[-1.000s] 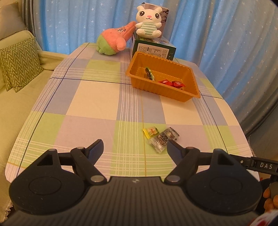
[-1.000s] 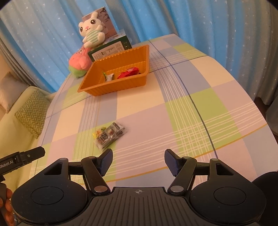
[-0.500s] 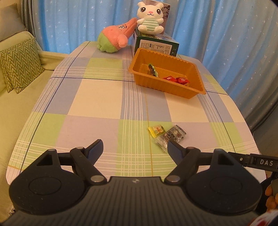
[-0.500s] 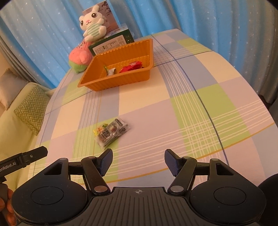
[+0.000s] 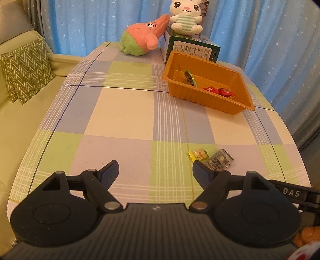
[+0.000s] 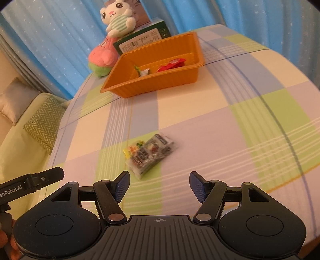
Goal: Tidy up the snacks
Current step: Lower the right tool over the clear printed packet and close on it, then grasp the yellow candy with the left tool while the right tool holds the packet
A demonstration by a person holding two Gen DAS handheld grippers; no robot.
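Observation:
An orange tray (image 5: 238, 106) (image 6: 160, 86) stands at the far side of the checked table and holds a green packet (image 5: 189, 78) and red packets (image 5: 219, 91) (image 6: 171, 64). Two loose snacks lie on the near part of the table: a small yellow packet (image 5: 198, 154) (image 6: 133, 149) and a clear packet with dark print (image 5: 219, 161) (image 6: 151, 155). My left gripper (image 5: 155, 173) is open and empty, with the loose packets just beyond its right finger. My right gripper (image 6: 159, 186) is open and empty, a little short of the clear packet.
A pink and green plush (image 5: 143, 41) (image 6: 103, 58), a white bunny plush (image 5: 186, 17) (image 6: 119, 18) and a green box (image 5: 193, 50) (image 6: 142, 40) stand behind the tray. A sofa with a zigzag cushion (image 5: 25, 70) (image 6: 43, 124) is on the left. Blue curtains hang behind.
Both grippers have moved forward over the table. The right gripper has come closer to the loose packets. Both stay open.

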